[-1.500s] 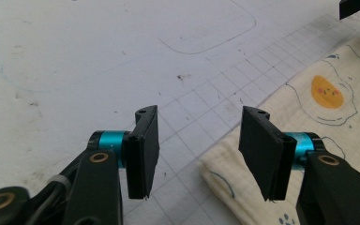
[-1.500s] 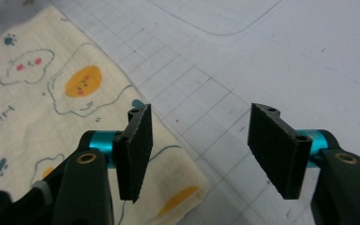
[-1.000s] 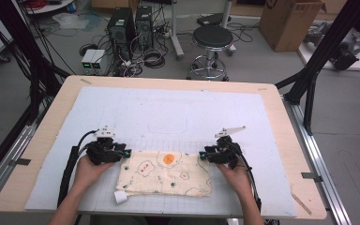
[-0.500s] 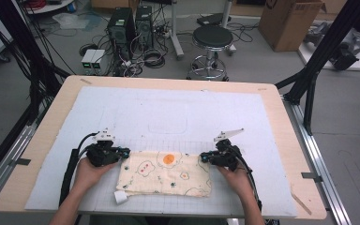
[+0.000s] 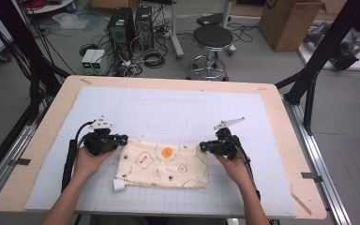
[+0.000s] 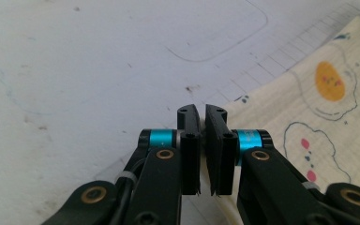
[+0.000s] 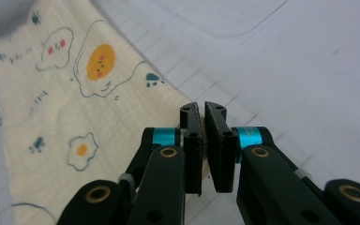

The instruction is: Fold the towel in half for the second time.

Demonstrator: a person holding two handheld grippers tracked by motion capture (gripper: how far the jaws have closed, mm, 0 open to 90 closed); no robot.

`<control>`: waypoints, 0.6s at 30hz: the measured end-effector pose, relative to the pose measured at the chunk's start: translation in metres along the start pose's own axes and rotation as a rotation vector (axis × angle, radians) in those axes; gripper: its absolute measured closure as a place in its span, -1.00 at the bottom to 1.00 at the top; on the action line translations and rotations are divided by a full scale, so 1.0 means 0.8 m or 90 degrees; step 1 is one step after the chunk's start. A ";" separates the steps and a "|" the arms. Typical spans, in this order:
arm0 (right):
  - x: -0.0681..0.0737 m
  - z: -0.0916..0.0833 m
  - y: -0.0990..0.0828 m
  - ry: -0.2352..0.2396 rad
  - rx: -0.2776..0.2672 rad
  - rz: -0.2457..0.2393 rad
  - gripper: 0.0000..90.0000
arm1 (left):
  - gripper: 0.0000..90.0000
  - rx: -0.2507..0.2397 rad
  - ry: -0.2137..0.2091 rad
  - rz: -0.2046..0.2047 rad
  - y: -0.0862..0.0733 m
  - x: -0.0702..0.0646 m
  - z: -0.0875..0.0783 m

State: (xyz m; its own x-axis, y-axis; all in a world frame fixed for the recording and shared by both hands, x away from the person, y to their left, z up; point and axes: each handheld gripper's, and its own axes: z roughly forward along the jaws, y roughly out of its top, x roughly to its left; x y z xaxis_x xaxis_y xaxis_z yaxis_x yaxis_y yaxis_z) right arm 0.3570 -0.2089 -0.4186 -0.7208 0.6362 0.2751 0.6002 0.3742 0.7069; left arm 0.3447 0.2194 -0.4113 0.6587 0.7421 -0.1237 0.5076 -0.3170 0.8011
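Item: cream rectangular cotton cloth printed with fried eggs and small paw marks [image 5: 163, 164], lying flat on the pale gridded mat [image 5: 168, 112] of the counter [image 5: 37, 140], at the near middle.

Orientation: long axis runs left to right across the person's front; short edges face the two hands.

Left gripper [image 5: 120, 138]: at the cloth's far-left corner. Its fingers [image 6: 190, 140] stand pressed together, having just been closing, with the corner's edge caught between them.

Right gripper [image 5: 202, 147]: at the far-right corner, fingers [image 7: 191, 140] likewise drawn together after just closing, clamped on that corner.

Key relation: both grips sit on the far long edge, one per corner; the cloth's body lies toward the person from the fingers. Neither hand is nearer; any lift or fold probably carries the far edge toward the near one.

View notes: the high view gives the whole outline and a small white tag [image 5: 118, 184] at the near-left corner. The gripper views give the pinch at the cloth edge.
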 end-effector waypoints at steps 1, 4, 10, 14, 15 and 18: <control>-0.003 -0.003 0.001 0.003 -0.019 0.006 0.91 | 0.87 -0.004 0.000 -0.005 -0.001 0.002 0.000; -0.010 -0.001 -0.003 0.009 -0.029 0.026 0.91 | 0.87 0.005 -0.001 -0.005 -0.004 0.003 0.004; -0.014 0.003 -0.006 0.014 -0.024 0.040 0.91 | 0.87 0.003 -0.001 -0.009 -0.005 0.002 0.002; -0.012 -0.004 -0.006 0.031 -0.044 0.045 0.91 | 0.87 -0.005 -0.005 -0.005 -0.005 0.001 -0.003; -0.012 -0.005 -0.005 0.033 -0.049 0.041 0.91 | 0.87 -0.010 -0.005 -0.006 -0.005 -0.001 -0.004; -0.009 -0.008 -0.005 0.045 -0.054 0.041 0.91 | 0.87 -0.008 -0.001 -0.005 -0.008 -0.002 -0.005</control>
State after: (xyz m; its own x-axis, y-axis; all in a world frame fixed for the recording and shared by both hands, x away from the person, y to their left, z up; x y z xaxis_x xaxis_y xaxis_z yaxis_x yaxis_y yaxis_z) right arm 0.3575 -0.2190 -0.4195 -0.7062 0.6068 0.3648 0.6164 0.2734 0.7384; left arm 0.3378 0.2227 -0.4139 0.6556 0.7438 -0.1301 0.5053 -0.3041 0.8076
